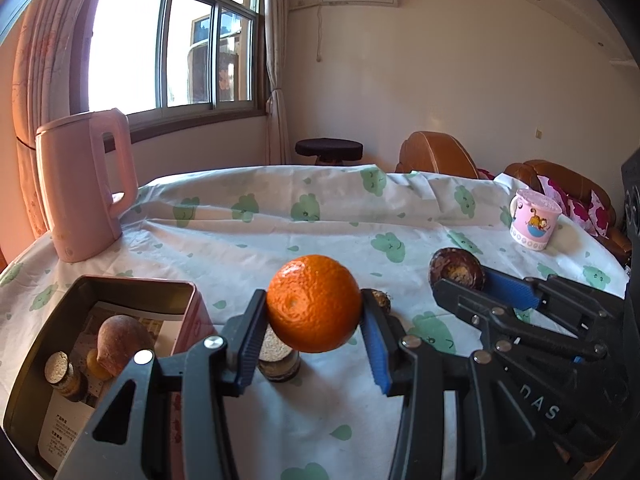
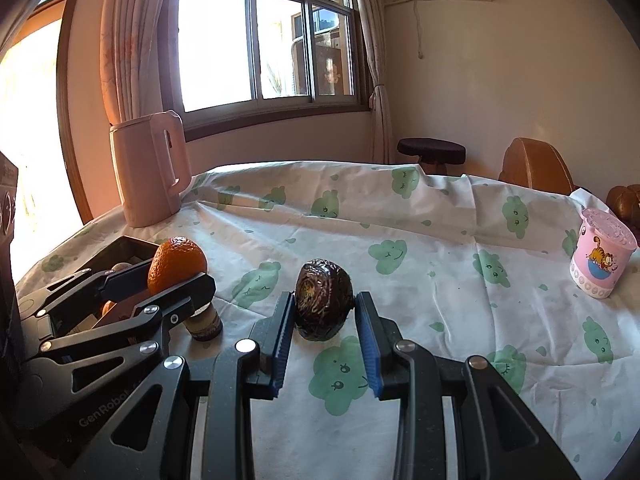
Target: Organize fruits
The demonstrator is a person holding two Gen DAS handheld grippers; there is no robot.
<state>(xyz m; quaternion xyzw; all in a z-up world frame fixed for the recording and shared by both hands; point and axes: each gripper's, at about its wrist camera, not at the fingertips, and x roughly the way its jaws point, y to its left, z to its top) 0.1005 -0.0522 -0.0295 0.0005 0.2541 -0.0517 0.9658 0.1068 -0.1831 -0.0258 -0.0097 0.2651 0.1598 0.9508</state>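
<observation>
An orange point(image 1: 314, 304) sits between the blue pads of my left gripper point(image 1: 312, 300), which is shut on it above the cloth. To its left lies an open pink tin point(image 1: 136, 280) holding a brown fruit point(image 1: 120, 340) and a small corked jar point(image 1: 64, 372). My right gripper point(image 2: 324, 300) is shut on a dark brown wrinkled fruit point(image 2: 323, 304); whether it rests on the cloth I cannot tell. In the right wrist view, the left gripper point(image 2: 176, 276) with the orange point(image 2: 176, 264) stands beside the tin point(image 2: 132, 242).
A second corked jar point(image 1: 279, 360) stands on the cloth under the orange, with a small dark lump point(image 1: 381, 300) just behind my right pad. A pink kettle point(image 1: 84, 188) stands at the back left. A pink cartoon cup point(image 2: 602, 264) is far right. Sofa and stool lie beyond.
</observation>
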